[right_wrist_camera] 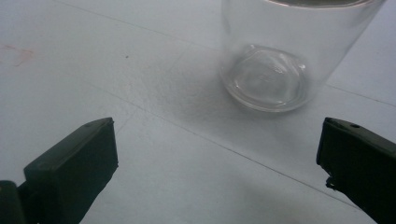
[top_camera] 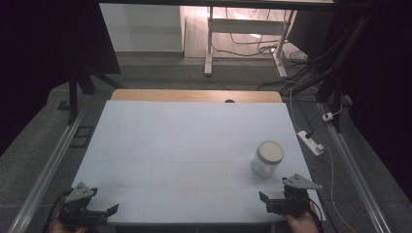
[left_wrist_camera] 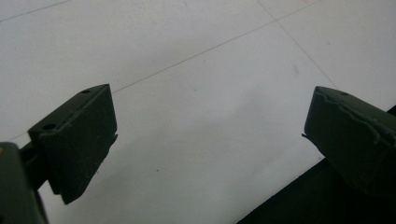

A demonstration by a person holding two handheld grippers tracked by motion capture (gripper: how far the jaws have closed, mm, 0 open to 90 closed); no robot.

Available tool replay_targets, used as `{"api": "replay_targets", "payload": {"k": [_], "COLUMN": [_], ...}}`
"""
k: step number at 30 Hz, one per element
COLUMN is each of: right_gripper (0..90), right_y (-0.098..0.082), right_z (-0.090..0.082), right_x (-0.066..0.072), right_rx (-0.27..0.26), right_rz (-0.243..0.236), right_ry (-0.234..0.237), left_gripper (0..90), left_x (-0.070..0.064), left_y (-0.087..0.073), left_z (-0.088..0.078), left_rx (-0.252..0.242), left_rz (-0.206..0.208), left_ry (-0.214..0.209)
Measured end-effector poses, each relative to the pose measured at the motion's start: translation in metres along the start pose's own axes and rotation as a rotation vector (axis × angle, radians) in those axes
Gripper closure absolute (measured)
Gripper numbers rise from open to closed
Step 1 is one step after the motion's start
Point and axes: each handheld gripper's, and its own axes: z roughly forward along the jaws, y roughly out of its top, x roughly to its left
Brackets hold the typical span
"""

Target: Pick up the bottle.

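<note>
A clear glass jar (top_camera: pixel 266 158) with a white lid stands upright on the white table (top_camera: pixel 184 141), toward its front right. My right gripper (top_camera: pixel 281 202) is at the front edge just behind the jar, open and holding nothing. In the right gripper view the jar's glass base (right_wrist_camera: pixel 266 77) sits a short way beyond the open right gripper (right_wrist_camera: pixel 217 149), slightly right of centre, not touching either finger. My left gripper (top_camera: pixel 99 211) rests at the front left corner, open and holding nothing. In the left gripper view bare table lies between the two jaws of the left gripper (left_wrist_camera: pixel 210 126).
A wooden strip (top_camera: pixel 194 95) with a small hole runs along the table's far edge. Metal rails (top_camera: pixel 48 165) flank both sides of the table. A white power strip (top_camera: pixel 311 142) and cables lie on the floor at the right. White desk legs (top_camera: pixel 209 43) stand far behind.
</note>
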Motion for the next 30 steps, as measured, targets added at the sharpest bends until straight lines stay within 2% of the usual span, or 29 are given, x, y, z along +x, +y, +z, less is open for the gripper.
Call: {"api": "replay_targets", "payload": {"k": [8,14,17,23,26,30], "right_gripper": [0.0,0.0,0.0,0.0,0.0,0.0], "right_y": [0.000,0.001,0.001,0.002,0.002,0.002], "right_z": [0.001,0.003,0.004,0.006,0.007,0.007], "right_x": [-0.004,-0.007,-0.008,-0.011,-0.011,-0.011], "right_rx": [0.012,0.034,0.042,0.066,0.069,0.072], "right_rz": [0.025,0.055,0.069,0.097,0.097,0.096], "right_ry": [0.029,0.046,0.051,0.060,0.071,0.068], "left_gripper": [3.9,3.4,0.2,0.0,0.0,0.2], "left_x": [0.000,0.002,0.002,0.000,0.000,0.002], "left_y": [0.001,0.001,0.002,0.003,0.003,0.002], "left_z": [0.002,0.003,0.004,0.006,0.006,0.006], "left_rx": [0.018,0.033,0.040,0.062,0.072,0.070], "left_rz": [0.002,-0.012,-0.012,0.004,-0.001,-0.017], "left_ry": [-0.004,-0.024,-0.018,0.000,0.002,-0.014]}}
